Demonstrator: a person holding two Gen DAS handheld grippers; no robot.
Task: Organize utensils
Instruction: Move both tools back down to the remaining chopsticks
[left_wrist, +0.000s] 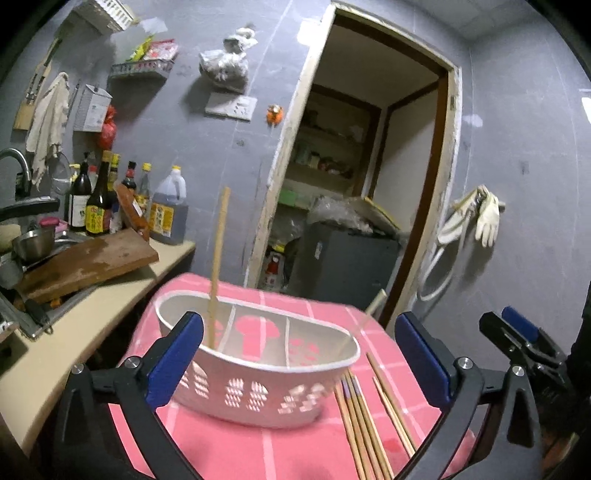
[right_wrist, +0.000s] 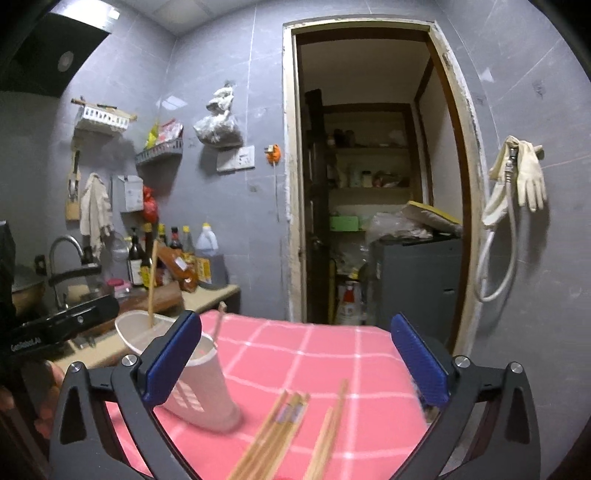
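Left wrist view: left gripper (left_wrist: 299, 365) fingers wide apart, empty, framing white utensil caddy (left_wrist: 258, 384), prob. to steady it. One chopstick (left_wrist: 218, 266) stands in its left compartment; loose chopsticks (left_wrist: 364, 424) lie just right on pink cloth (left_wrist: 288, 454).

Right wrist view: right gripper (right_wrist: 295, 363) fingers apart, empty, above near chopsticks (right_wrist: 280, 435), likely next pick.

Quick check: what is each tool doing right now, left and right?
Left tool: open, holding nothing, fingers either side of the white caddy.
Right tool: open, holding nothing, above the loose chopsticks on the pink cloth.
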